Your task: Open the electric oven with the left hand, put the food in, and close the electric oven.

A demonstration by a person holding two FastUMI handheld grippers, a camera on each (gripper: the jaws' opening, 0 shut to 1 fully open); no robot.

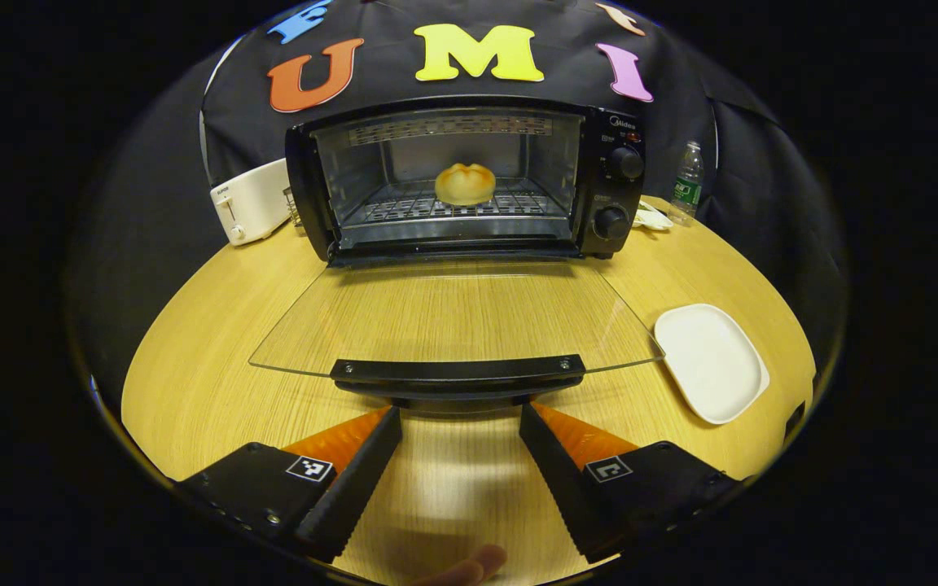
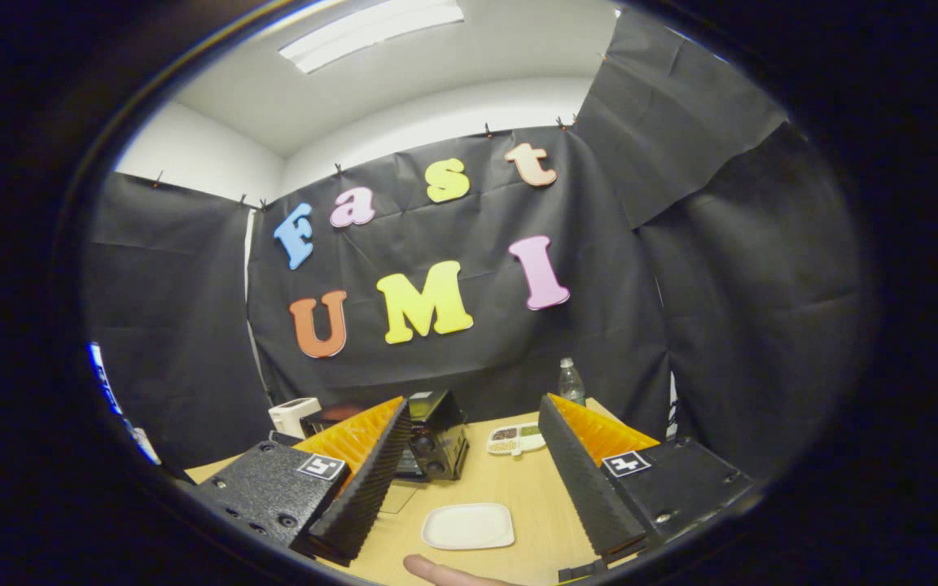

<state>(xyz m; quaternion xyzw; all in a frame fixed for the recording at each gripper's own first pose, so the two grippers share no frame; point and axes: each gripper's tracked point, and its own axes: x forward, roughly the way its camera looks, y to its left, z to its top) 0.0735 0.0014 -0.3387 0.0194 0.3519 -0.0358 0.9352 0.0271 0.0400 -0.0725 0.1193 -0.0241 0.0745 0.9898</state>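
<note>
Wooden table [image 1: 216,358] holds Midea-branded oven [image 1: 607,187], bun [image 1: 465,183] inside; both claws [image 1: 459,443] [image 2: 475,456] gape empty.

Right gripper view: long white ceiling light panel [image 2: 371,32] overhead is the light source, blown out. Left gripper view: round pale wooden table [image 1: 192,382] evenly bright, soft glare patch near the bottom edge; dark shadow under the open clear glass oven door [image 1: 453,313]. Both views sharp at centre, strong fisheye bending, dimming and slight blur toward the rims
</note>
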